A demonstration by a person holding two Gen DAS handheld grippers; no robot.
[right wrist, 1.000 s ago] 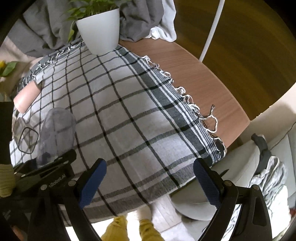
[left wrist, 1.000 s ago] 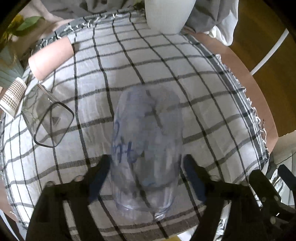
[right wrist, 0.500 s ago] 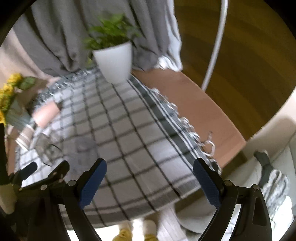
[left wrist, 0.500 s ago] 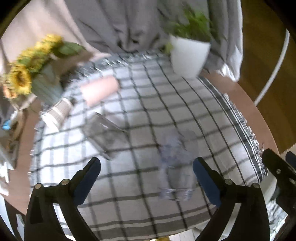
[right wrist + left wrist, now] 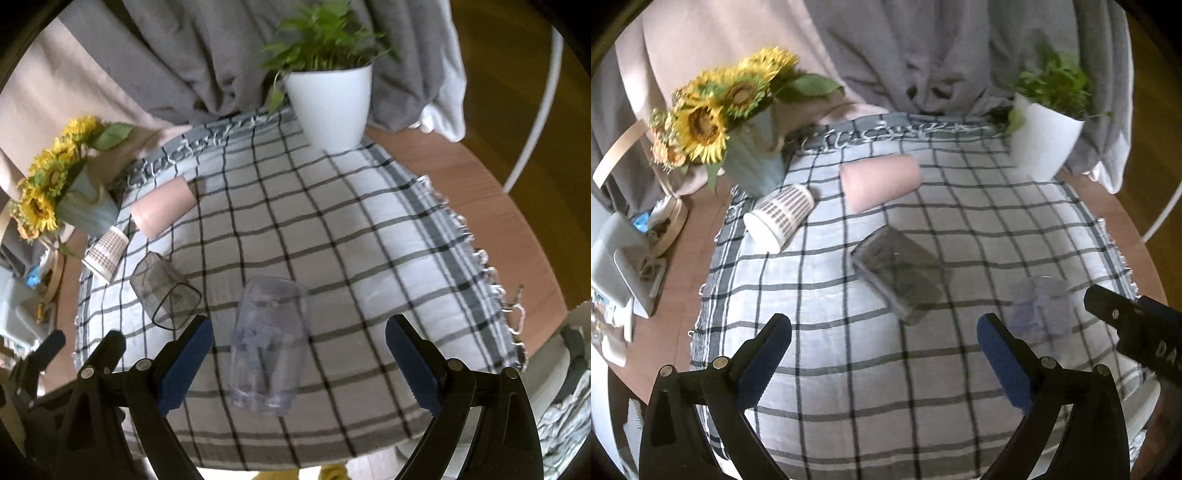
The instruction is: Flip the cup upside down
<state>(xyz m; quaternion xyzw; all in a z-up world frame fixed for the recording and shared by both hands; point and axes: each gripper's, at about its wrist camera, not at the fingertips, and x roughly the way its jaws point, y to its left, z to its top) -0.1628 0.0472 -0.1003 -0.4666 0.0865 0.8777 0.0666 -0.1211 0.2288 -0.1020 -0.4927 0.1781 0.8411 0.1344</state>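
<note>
A clear plastic cup (image 5: 267, 343) stands upside down on the checked cloth (image 5: 332, 240), its rim on the cloth near the front edge. It also shows blurred in the left wrist view (image 5: 1039, 308). My right gripper (image 5: 295, 365) is open and empty, its fingers either side of the cup but apart from it. My left gripper (image 5: 884, 362) is open and empty, to the left of the cup. A smoky square cup (image 5: 899, 275) lies on its side in the middle; it also shows in the right wrist view (image 5: 164, 291).
A pink cup (image 5: 881, 181) and a patterned white cup (image 5: 779, 216) lie on their sides at the back left. A sunflower vase (image 5: 750, 151) and a white plant pot (image 5: 1043, 142) stand at the back. The wooden table edge (image 5: 517, 229) is at the right.
My left gripper has let go of the clear cup and pulled back and left. The cup now stands alone. My right gripper has moved in behind the cup.
</note>
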